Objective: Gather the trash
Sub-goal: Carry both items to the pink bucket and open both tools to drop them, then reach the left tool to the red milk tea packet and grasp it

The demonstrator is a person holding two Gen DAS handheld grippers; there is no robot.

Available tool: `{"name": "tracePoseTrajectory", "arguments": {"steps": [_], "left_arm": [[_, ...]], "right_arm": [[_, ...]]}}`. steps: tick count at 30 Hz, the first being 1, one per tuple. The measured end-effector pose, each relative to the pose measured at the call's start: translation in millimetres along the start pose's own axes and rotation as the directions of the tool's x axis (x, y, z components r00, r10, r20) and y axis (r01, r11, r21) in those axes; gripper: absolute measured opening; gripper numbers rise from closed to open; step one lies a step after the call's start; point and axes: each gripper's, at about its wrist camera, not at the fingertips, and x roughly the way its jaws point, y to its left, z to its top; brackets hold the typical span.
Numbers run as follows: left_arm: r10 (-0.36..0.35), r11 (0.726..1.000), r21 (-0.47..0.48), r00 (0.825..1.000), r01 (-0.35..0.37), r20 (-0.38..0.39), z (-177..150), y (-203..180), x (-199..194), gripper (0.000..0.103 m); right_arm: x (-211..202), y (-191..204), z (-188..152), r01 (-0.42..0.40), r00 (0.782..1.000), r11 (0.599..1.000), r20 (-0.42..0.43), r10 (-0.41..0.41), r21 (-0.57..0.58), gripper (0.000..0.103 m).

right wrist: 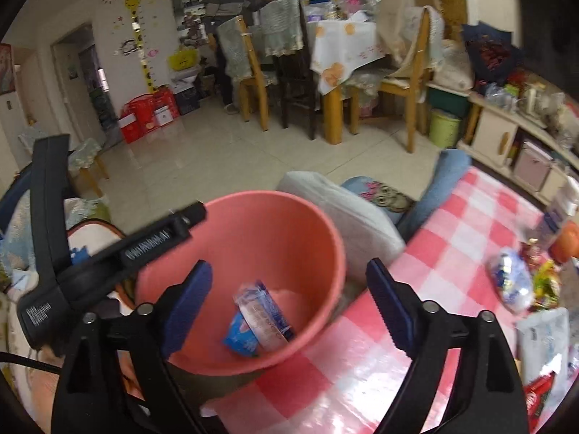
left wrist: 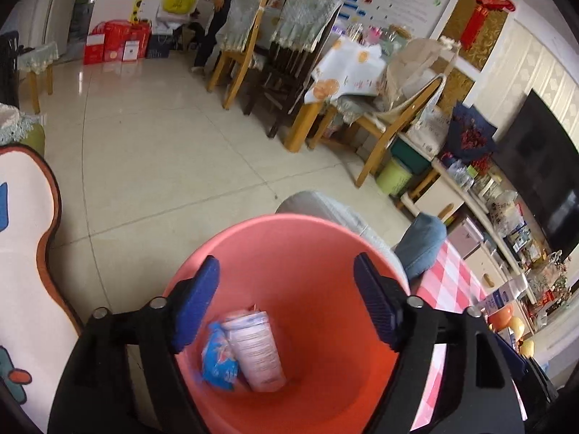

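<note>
A pink bucket stands beside the red-checked table. At its bottom lie a white printed cup and a blue wrapper. My left gripper hangs open over the bucket's mouth, nothing between its blue pads. My right gripper is open too, above the bucket's near rim and the table edge; its jaws hold nothing. The left gripper's black body shows at the left of the right wrist view. More wrappers lie on the table at the right.
Grey and blue cushions lie behind the bucket. A dining table with wooden chairs stands across the tiled floor, with a green bin and a sideboard beyond. A person stands far back. A patterned mat is on the left.
</note>
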Motion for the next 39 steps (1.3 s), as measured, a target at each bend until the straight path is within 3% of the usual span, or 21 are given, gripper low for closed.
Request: {"name": "tracePoseTrajectory", "arguments": {"steps": [5,11,16,30,39], "left_arm": [[-0.043,0.999,0.027,0.995,0.040,0.090,-2,-13,-13,0.086],[-0.118,0.990,0.088,0.983,0.107,0.141,-8,-37,-23,0.086],[-0.155,0.978,0.162,0.978,0.132,0.142,-15,-58,-27,0.086],[-0.201,0.937,0.309,0.975,0.163,0.095,-39,-99,-37,0.086],[-0.248,0.909,0.364,0.966,0.204,0.077,-55,-122,-43,0.086]], "right_arm": [[-27,-27,-17,0.070,0.997,0.996,0.036,-0.072,0.052,0.088],[-57,-57,-43,0.120,0.991,0.988,0.047,-0.125,0.102,0.089],[-76,-77,-61,0.147,0.986,0.980,0.058,-0.156,0.134,0.095],[-122,-107,-102,0.269,0.952,0.957,0.124,-0.281,0.105,0.098],[-137,-135,-127,0.243,0.961,0.958,0.100,-0.259,0.154,0.098]]}}
